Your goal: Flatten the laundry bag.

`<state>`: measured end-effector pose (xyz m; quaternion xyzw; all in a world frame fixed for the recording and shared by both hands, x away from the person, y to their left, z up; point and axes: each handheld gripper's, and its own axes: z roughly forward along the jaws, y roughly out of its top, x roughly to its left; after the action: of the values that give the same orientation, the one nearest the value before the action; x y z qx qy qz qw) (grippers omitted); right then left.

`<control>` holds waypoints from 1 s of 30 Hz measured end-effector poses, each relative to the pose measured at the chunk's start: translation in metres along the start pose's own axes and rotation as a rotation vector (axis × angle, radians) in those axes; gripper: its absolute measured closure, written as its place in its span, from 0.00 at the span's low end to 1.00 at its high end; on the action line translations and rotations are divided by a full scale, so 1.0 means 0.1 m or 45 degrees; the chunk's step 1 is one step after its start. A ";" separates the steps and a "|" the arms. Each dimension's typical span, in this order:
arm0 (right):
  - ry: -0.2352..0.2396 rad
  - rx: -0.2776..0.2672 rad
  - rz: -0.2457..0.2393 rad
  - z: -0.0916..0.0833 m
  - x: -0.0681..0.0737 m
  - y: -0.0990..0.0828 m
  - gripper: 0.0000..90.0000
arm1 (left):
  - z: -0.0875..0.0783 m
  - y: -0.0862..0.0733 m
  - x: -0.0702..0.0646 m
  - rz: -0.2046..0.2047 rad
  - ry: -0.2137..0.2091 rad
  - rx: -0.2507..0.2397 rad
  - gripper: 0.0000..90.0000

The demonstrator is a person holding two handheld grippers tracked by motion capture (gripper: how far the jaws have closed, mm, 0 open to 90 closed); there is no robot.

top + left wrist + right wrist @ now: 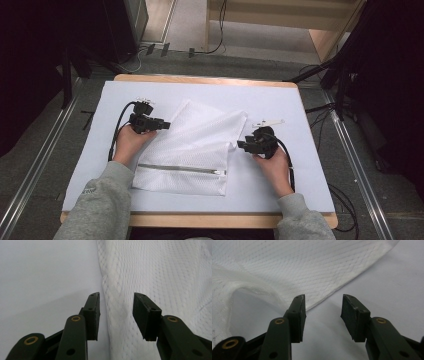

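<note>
- We see a white mesh bag (192,147) lying flat on the pale sheet (280,100) over a wooden table (200,79), partly folded, its woven grid fine and soft.
- A silver zip (180,169) runs along its near edge.
- Our left gripper (164,124) sits at the bag's left edge, jaws apart, mesh between them but not pinched.
- Our right gripper (242,144) sits at the right edge, jaws apart over bare sheet, beside a raised fold.
- We can read no writing.
</note>
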<state>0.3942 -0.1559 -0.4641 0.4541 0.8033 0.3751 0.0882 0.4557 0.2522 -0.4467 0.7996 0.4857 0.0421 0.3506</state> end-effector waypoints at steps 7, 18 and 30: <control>-0.004 0.028 -0.003 0.07 0.05 -0.04 0.58 | 0.13 0.05 -0.05 0.029 0.018 0.020 0.71; 0.003 0.014 -0.017 0.06 0.08 -0.03 0.58 | 0.11 0.06 0.01 -0.016 0.013 0.006 1.00; 0.001 -0.003 -0.025 0.07 0.12 0.05 0.60 | -0.09 -0.04 0.30 -0.143 0.073 -0.059 1.00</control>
<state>0.3938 -0.1413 -0.4629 0.4460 0.8073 0.3754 0.0921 0.4651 0.2824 -0.4503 0.7612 0.5387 0.0566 0.3567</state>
